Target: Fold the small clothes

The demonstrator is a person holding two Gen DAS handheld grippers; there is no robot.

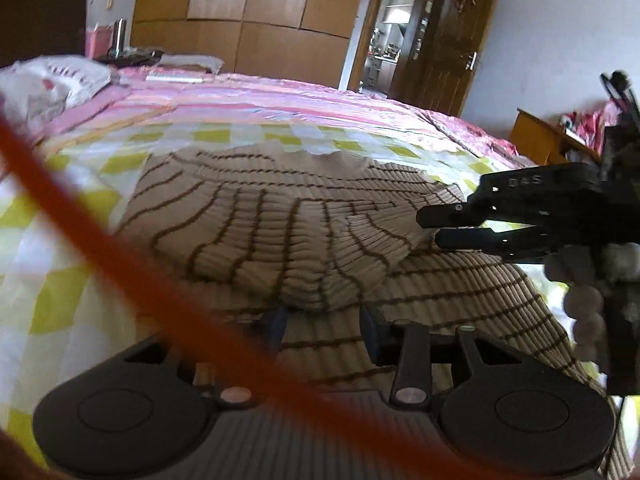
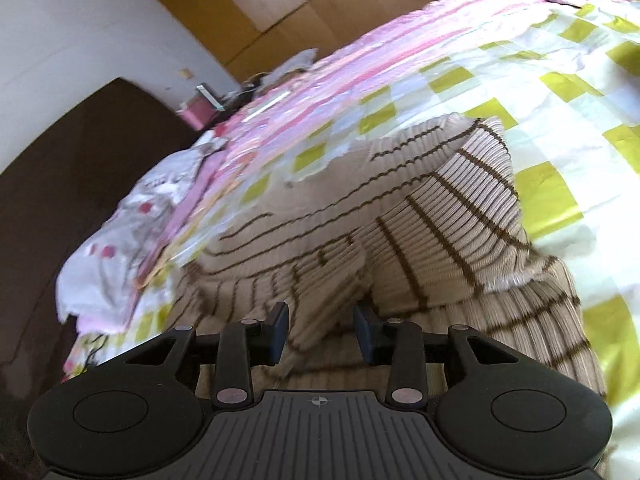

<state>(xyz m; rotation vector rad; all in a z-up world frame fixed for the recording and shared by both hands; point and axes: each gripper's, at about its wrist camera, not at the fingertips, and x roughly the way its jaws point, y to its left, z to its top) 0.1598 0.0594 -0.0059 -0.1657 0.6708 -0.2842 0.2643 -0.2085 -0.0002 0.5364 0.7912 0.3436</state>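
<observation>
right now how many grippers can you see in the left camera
2: the left gripper at the bottom edge over the striped sweater, and the right gripper coming in from the right by the sweater's edge.

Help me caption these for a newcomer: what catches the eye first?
A tan sweater with thin brown stripes lies part-folded in the middle of the bed, on a yellow-checked sheet. An orange cord slashes blurred across the left wrist view. A pink striped quilt covers the bed's far side.

One beige striped sweater (image 1: 280, 216) near on the bed, two grippers, left gripper (image 1: 324, 328) and right gripper (image 2: 320, 326), one checked sheet (image 1: 60, 264), one far wardrobe (image 1: 260, 8), one white pillow (image 1: 48, 80) far left
</observation>
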